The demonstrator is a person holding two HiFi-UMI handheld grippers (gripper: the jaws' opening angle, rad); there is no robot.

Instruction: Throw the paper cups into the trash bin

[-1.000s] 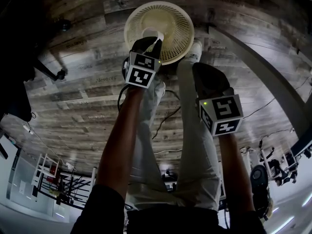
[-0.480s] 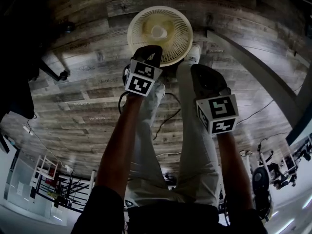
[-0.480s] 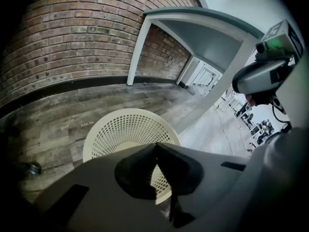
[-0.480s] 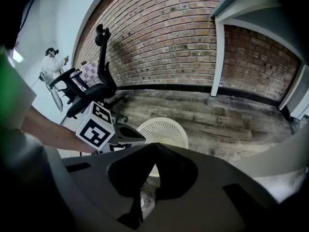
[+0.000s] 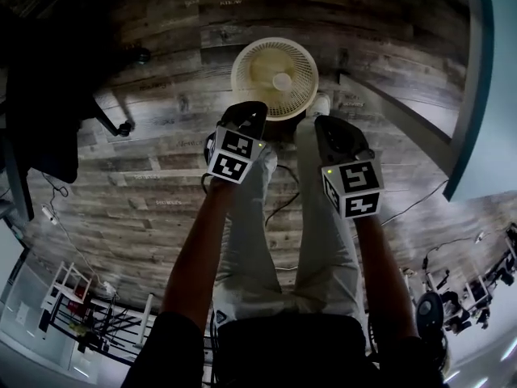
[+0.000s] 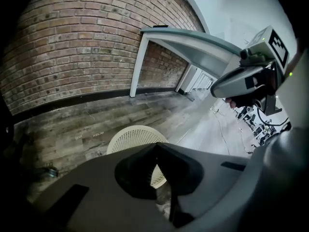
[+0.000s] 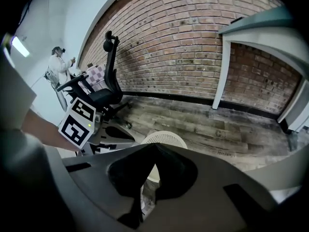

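Holds left claw (image 5: 246, 111) and right claw (image 5: 339, 132) shut and empty above the wooden floor (image 5: 161, 160), the cream lattice trash bin (image 5: 252, 59) ahead and below — nearer the left — with a white paper cup (image 5: 282, 80) lying inside.

Dim indoors. From my head the floor (image 5: 161, 176) reads grey and murky, and the corners go black. Brightest patch: the pale wall (image 5: 493, 95) at the right. Heavy fisheye bend; the brick wall (image 6: 72, 42) bows into an arc. Close up, my left claw (image 6: 155, 145) is a dark, soft mass. The basket (image 5: 279, 75) looks sharp, weave clear.
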